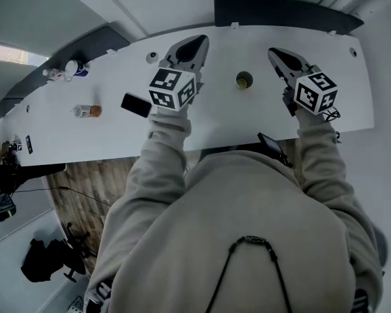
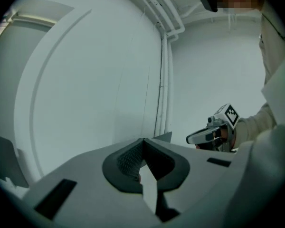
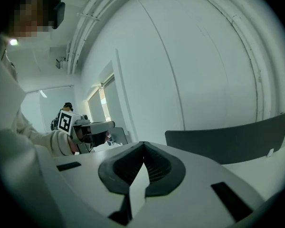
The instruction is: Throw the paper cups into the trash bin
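Note:
A paper cup [image 1: 244, 80] stands upright on the white table [image 1: 247, 119], seen from above with a dark inside. It sits between my two grippers and touches neither. My left gripper [image 1: 201, 40] is held over the table to the cup's left, jaws shut with nothing in them. My right gripper [image 1: 274, 52] is to the cup's right, also shut and empty. Both gripper views look up at the white wall, where the left gripper [image 2: 143, 140] and the right gripper [image 3: 143, 144] show their tips meeting. No trash bin is in sight.
A black phone [image 1: 136, 105] lies left of the left gripper. Further left are a small bottle [image 1: 86, 111] and a few small items [image 1: 70, 68] near the far edge. A dark chair back [image 1: 287, 10] stands behind the table. Another phone [image 1: 271, 146] lies at the near edge.

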{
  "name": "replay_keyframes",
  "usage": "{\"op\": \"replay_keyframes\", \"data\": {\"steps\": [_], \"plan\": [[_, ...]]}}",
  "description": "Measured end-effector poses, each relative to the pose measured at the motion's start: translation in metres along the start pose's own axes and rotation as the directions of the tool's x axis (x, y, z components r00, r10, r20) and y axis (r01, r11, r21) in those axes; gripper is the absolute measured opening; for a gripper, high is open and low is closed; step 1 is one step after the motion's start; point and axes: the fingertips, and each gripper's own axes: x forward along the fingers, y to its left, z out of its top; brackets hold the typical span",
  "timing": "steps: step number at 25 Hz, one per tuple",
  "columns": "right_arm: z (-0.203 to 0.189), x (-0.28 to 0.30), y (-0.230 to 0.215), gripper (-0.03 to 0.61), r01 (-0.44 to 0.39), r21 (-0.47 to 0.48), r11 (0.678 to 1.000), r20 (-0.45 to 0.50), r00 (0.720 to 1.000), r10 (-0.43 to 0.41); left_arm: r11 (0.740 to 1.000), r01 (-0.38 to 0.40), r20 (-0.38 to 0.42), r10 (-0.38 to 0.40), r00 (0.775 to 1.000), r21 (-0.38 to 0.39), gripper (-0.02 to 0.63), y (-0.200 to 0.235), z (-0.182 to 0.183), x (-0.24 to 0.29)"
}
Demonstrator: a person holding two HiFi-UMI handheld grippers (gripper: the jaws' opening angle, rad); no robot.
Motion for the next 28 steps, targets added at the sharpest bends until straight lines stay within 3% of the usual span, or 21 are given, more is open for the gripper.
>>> {"op": "replay_keyframes", "data": {"steps": [4,13,28], "plan": [[-0.019,0.014,-0.018,0.018,0.023,0.035,0.999,-0.012,1.0,-0.022,1.0,0.015,-0.041,-0.015,0.999,-0.003,0.003,0.01,-0.025,0.017],[-0.013,0.049,-0.031,0.018,-0.037,0.025,0.999,-0.043,0.998,0.038,0.999,-0.04,-0.047,0.039,0.998,-0.028,0.003,0.037,-0.027,0.027],[-0.046,0.066,-0.051,0.018,-0.044,0.05,0.998,-0.123,0.991,0.05,0.996,-0.013,-0.121,0.001,0.993,-0.091,0.003,0.023,-0.068,0.05]]}}
